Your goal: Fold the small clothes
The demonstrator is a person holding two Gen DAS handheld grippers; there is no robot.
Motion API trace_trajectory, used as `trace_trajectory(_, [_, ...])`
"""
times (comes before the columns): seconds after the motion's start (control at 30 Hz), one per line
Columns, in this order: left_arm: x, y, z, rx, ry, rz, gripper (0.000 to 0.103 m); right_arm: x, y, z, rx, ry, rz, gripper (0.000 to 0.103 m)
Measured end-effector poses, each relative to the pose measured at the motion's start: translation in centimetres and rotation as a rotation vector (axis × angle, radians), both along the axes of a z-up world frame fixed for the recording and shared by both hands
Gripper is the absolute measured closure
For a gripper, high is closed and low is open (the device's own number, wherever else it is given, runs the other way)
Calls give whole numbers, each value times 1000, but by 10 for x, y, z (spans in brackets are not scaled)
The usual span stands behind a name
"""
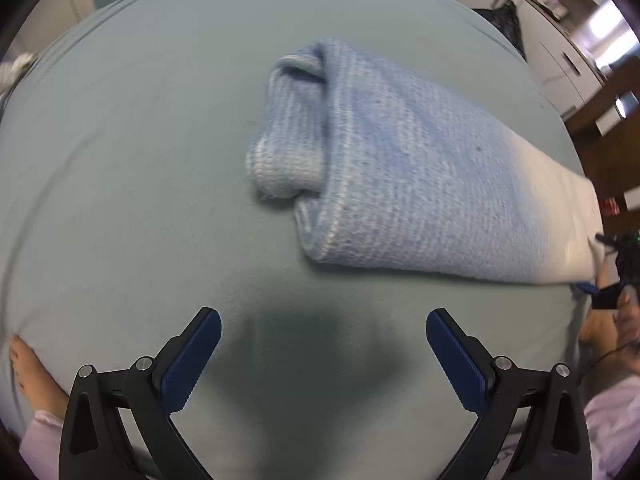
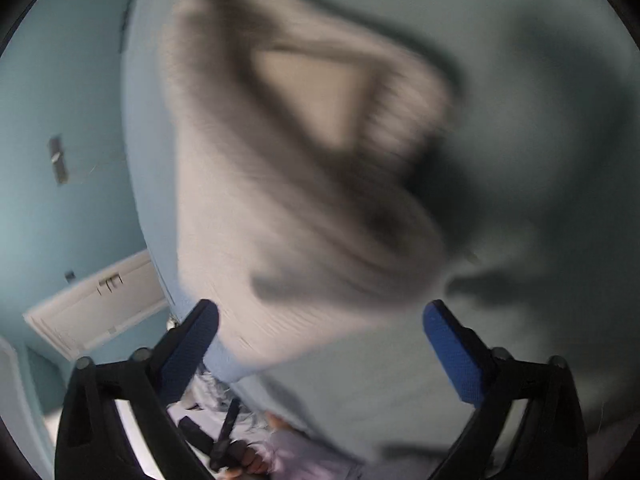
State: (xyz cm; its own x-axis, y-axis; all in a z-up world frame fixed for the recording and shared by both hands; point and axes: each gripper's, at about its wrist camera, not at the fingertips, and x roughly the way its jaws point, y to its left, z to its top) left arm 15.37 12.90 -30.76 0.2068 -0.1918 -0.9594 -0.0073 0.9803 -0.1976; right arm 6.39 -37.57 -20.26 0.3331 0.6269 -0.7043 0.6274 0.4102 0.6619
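A light blue knitted garment (image 1: 400,184), folded into a long thick bundle, lies on the grey-green sheet (image 1: 140,140) ahead of my left gripper (image 1: 323,336). That gripper is open and empty, hovering over bare sheet a little short of the bundle. In the blurred right wrist view the same garment (image 2: 288,184) looks pale grey and lies close ahead of my right gripper (image 2: 321,326), which is open with nothing between its fingers. The right gripper also shows in the left wrist view (image 1: 608,288) at the bundle's right end.
The sheet covers a bed whose right edge (image 1: 576,184) falls away to wooden furniture and white cabinets (image 1: 560,64). A bare foot (image 1: 28,372) rests at the lower left. In the right wrist view a teal wall and white door (image 2: 100,304) lie left.
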Motion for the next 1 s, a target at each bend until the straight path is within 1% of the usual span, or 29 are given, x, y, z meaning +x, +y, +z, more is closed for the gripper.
trace_trajectory(0.07, [-1,6,0,-8,1,9,0,10,15,5,-100,-6,64,7])
trace_trajectory(0.1, [0,8,0,-10,5,9,0,8,22,2,-131,-7,88,7])
trace_trajectory(0.17, [6,4,4,-17,1,10,0,12,35,-10,-148,-18,168,7])
trace_trajectory(0.2, [3,-11,11,-21,-7,7,0,14,39,-17,-150,-28,199,7])
trace_trajectory(0.23, [1,-19,25,-24,-14,3,0,15,36,-23,-139,-34,185,6])
trace_trajectory(0.3, [1,-28,27,-26,-31,-15,0,20,32,-21,-127,-34,140,6])
trace_trajectory(0.33, [4,-31,30,-19,-34,-24,0,25,33,-14,-171,-46,139,11])
trace_trajectory(0.37, [4,-33,30,-9,-35,-35,0,31,35,-5,-236,-59,156,15])
trace_trajectory(0.4, [4,-36,29,4,-36,-50,0,36,37,4,-299,-73,181,25])
trace_trajectory(0.43, [3,-40,30,16,-39,-68,0,39,39,12,-346,-87,201,38])
trace_trajectory(0.47, [1,-45,31,27,-43,-84,0,42,41,21,-387,-107,212,43])
trace_trajectory(0.5, [2,-52,31,35,-47,-100,0,44,39,28,-399,-121,207,53])
trace_trajectory(0.53, [3,-55,33,35,-45,-112,0,47,35,36,-397,-141,193,58])
trace_trajectory(0.63, [13,-59,41,-3,-26,-101,0,51,26,55,-398,-193,160,65])
trace_trajectory(0.67, [17,-60,45,-15,-28,-93,0,54,20,66,-410,-214,148,66])
trace_trajectory(0.73, [25,-69,62,-4,-59,-94,0,55,22,84,-455,-259,126,70])
trace_trajectory(0.77, [29,-77,72,20,-87,-105,0,57,16,95,-504,-283,115,70])
trace_trajectory(0.8, [35,-93,86,74,-133,-122,0,57,11,103,-547,-300,109,71])
trace_trajectory(0.83, [38,-105,94,109,-157,-138,0,56,1,113,-606,-316,96,71])
trace_trajectory(0.9, [51,-138,108,169,-180,-183,0,50,-12,118,-683,-319,84,71])
trace_trajectory(0.97, [66,-176,116,147,-166,-272,0,44,-30,119,-777,-315,93,71])
trace_trajectory(1.0, [72,-196,120,118,-168,-328,0,44,-33,119,-797,-314,104,71])
